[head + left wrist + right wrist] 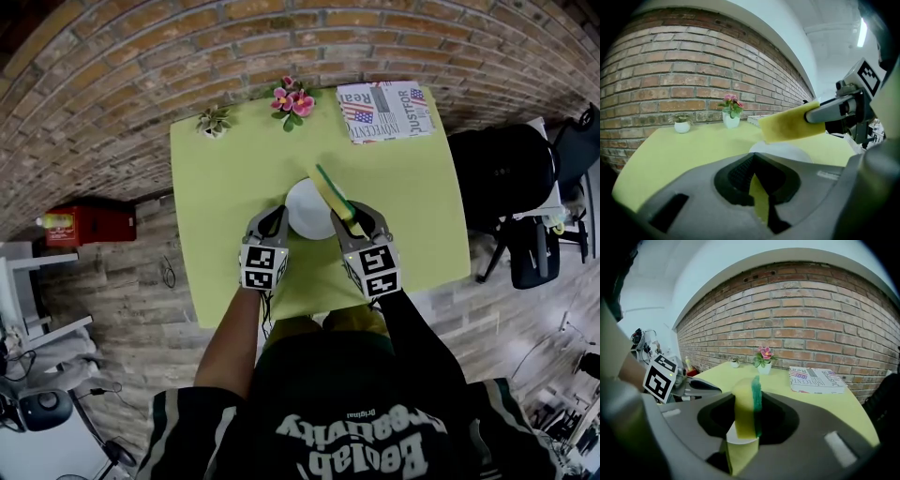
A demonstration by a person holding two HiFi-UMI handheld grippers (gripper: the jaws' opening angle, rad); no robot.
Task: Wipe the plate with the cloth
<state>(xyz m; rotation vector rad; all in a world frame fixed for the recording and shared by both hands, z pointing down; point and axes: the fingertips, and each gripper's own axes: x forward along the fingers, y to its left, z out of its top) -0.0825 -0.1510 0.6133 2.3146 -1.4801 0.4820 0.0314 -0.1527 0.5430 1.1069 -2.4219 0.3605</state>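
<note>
Two grippers are hanging over the near half of the green table [225, 178] as I am watching from the head view. At the far left a red box [89, 225] is lying on the floor, its print too small for me to read. On the table's far edge a small potted plant [215, 121] is standing, and to its right a pot of pink flowers [292, 101].

The left gripper [270, 217] is pointing at the left rim of the white plate [305, 211], just beside it. In its own view the left gripper [758, 197] is showing its jaws nearly together, with only a thin sliver of green table between them and nothing in them. Its housing is covering the near part of the plate [783, 151], so I am seeing only the far rim.

The plate is sitting near the middle of the table, between the two grippers. The sponge [330, 190], yellow with a green scrubbing face, is hanging on edge over the plate's right side. I cannot tell whether it is touching the plate.

The right gripper [354, 216] is clamping the sponge by its near end. In its own view the right gripper [743, 423] is pressing both jaws against the sponge [745, 404], which is blocking most of the plate [740, 439]; only a white strip is showing beneath it. From the left gripper view the sponge [790, 126] is sticking out flat from the right gripper [834, 110].

A newspaper [384, 112] is lying at the far right corner, and a black chair [502, 173] beyond the table's right edge is partly cut off.
</note>
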